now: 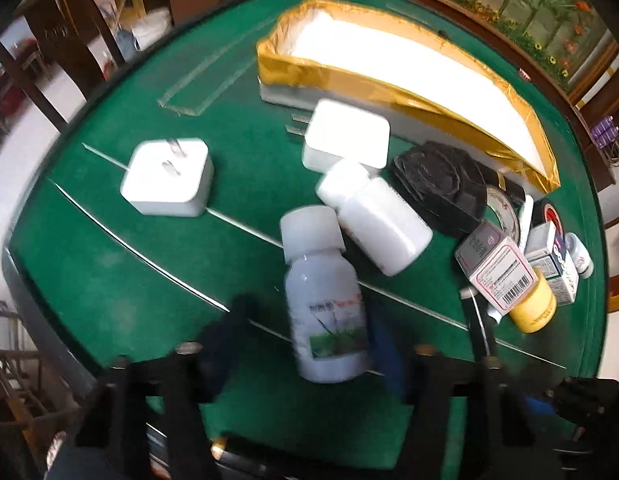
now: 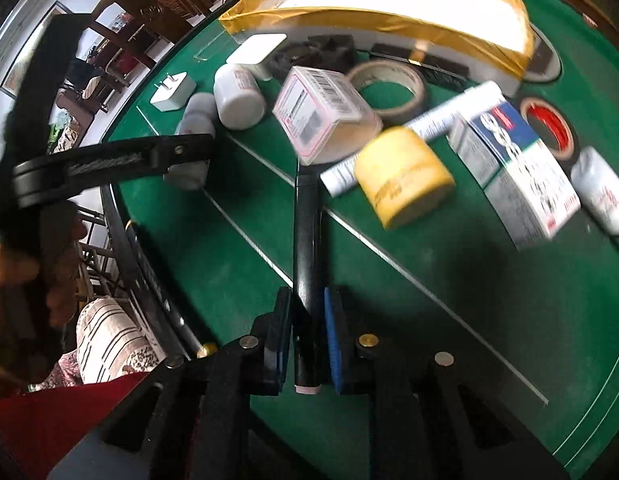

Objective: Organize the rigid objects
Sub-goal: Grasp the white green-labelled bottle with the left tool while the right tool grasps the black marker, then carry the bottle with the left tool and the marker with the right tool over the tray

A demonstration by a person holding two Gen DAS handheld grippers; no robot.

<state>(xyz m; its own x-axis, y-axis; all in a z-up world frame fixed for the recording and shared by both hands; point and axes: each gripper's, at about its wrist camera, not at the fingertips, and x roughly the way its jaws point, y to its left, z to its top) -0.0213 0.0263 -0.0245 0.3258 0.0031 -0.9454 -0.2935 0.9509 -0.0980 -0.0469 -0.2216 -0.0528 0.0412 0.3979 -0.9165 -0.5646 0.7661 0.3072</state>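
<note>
Left hand-held gripper (image 1: 305,344) clamped on labelled white bottle (image 1: 325,312), mid-worktop (image 1: 109,280). Right hand-held gripper (image 2: 307,340) clamped narrow on black pen (image 2: 306,248), near front edge. Both gripped low for lifting. Likely destination: gold-rimmed box (image 1: 389,80) at far edge.

Open green table (image 1: 109,280) on the left; crowded on the right with bottles (image 1: 373,224), boxes (image 1: 497,272) and tape (image 1: 505,208).

Dark wooden chairs (image 1: 65,36) are standing off the table at 10 o'clock in the left wrist view. A painted bamboo-and-flower panel (image 1: 521,4) is running along 1 o'clock; a striped cushion (image 2: 109,336) is lying at 8 o'clock, right wrist view.
</note>
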